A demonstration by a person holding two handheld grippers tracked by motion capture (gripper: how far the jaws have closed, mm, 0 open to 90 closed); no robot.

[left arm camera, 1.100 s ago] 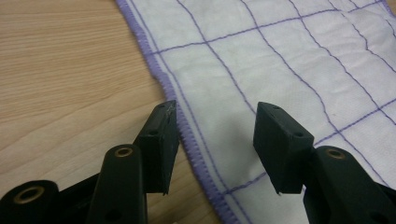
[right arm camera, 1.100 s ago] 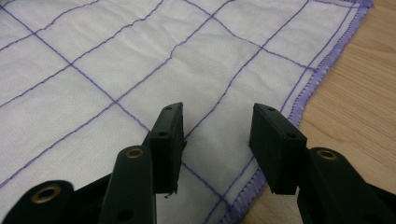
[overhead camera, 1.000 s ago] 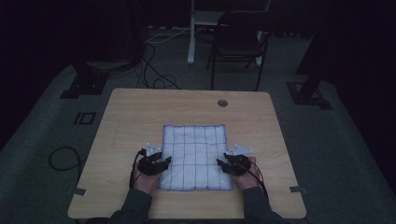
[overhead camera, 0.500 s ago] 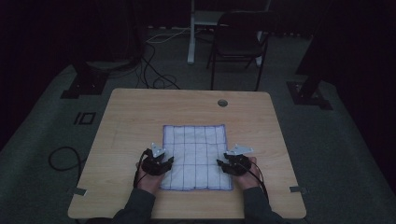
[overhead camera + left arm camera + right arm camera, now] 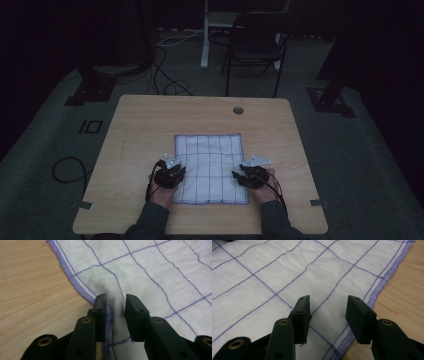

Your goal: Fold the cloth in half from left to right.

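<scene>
A white cloth (image 5: pixel 210 165) with a purple grid and purple hem lies flat on the wooden table (image 5: pixel 150 125). My left gripper (image 5: pixel 175 172) sits at the cloth's left edge near the front. Its jaws have just been closing. In the left gripper view the hem and a raised fold of the cloth (image 5: pixel 150 270) are pinched between the left gripper (image 5: pixel 115 300) pads. My right gripper (image 5: pixel 245 176) rests at the cloth's right edge. In the right gripper view the right gripper (image 5: pixel 328 302) stands open, its jaws astride flat cloth (image 5: pixel 274 272) just inside the hem.
A cable hole (image 5: pixel 238 110) sits near the table's far edge. Beyond the table stand a dark chair (image 5: pixel 255 45) and a white post. Cables (image 5: pixel 67 167) lie on the floor at the left. The room is dim.
The left gripper has edged slightly inward over the cloth's left hem. The right gripper and the cloth's outline look the same.
</scene>
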